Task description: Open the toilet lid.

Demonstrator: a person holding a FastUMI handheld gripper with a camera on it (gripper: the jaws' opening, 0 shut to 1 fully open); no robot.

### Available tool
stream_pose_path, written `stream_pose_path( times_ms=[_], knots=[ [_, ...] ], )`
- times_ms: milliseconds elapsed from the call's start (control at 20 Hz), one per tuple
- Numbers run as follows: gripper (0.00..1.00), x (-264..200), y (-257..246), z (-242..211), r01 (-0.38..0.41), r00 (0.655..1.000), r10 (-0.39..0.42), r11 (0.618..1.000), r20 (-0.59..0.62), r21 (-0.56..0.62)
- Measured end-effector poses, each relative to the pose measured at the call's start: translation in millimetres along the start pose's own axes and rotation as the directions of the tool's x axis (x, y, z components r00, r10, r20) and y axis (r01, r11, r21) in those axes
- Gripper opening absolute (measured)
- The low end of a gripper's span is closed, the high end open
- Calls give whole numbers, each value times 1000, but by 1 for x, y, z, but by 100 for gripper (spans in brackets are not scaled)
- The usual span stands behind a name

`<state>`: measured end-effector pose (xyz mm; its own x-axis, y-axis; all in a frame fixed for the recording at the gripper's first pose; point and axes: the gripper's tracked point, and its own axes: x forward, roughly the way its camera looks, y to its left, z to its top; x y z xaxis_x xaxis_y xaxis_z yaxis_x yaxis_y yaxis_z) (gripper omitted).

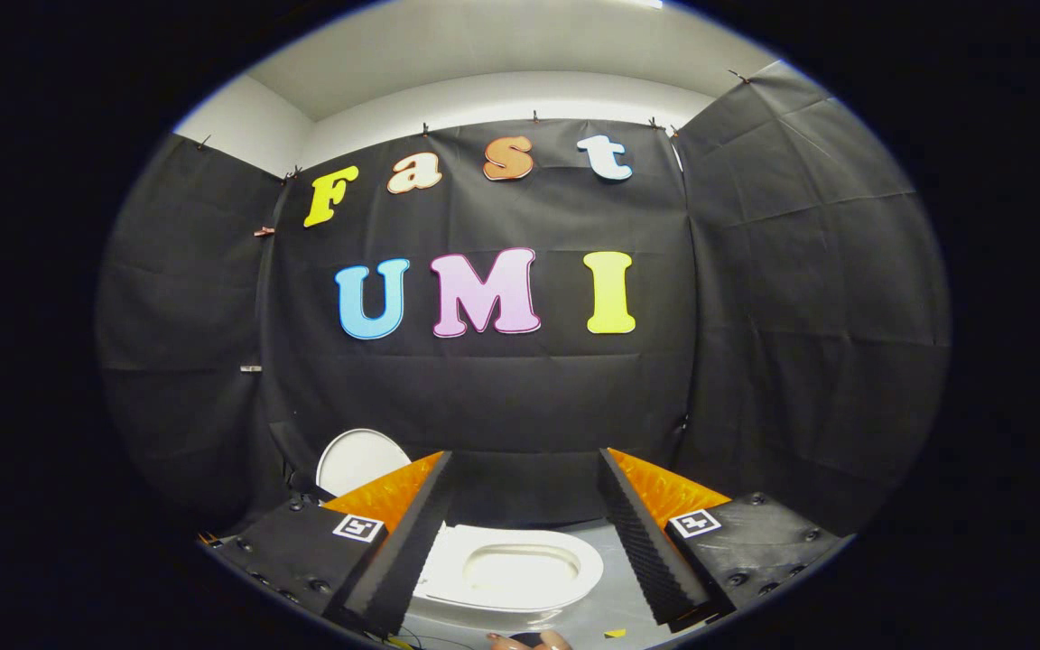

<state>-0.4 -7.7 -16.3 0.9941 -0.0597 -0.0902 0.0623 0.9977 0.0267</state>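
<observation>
A small white toilet sits low on the grey floor, and its seat ring and bowl opening (509,571) show between my two fingers. The white lid (356,460) stands raised at the bowl's far left, partly hidden behind the left finger (412,533). My gripper (524,453) is open and held above the toilet. Nothing lies between the fingers, and neither touches the lid or the seat.
Black cloth walls close the booth on three sides, close behind the toilet. The grey floor (615,591) shows to the right of the bowl, with a small yellow scrap (615,633) on it. Part of a person's hand (529,642) shows below the bowl.
</observation>
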Motion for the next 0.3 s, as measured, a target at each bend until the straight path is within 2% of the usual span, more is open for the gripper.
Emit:
stream_pose_path(
  times_ms=[300],
  knots=[
    [99,-2,4,-1,-7,1000,7,1000,0,-10]
  ],
)
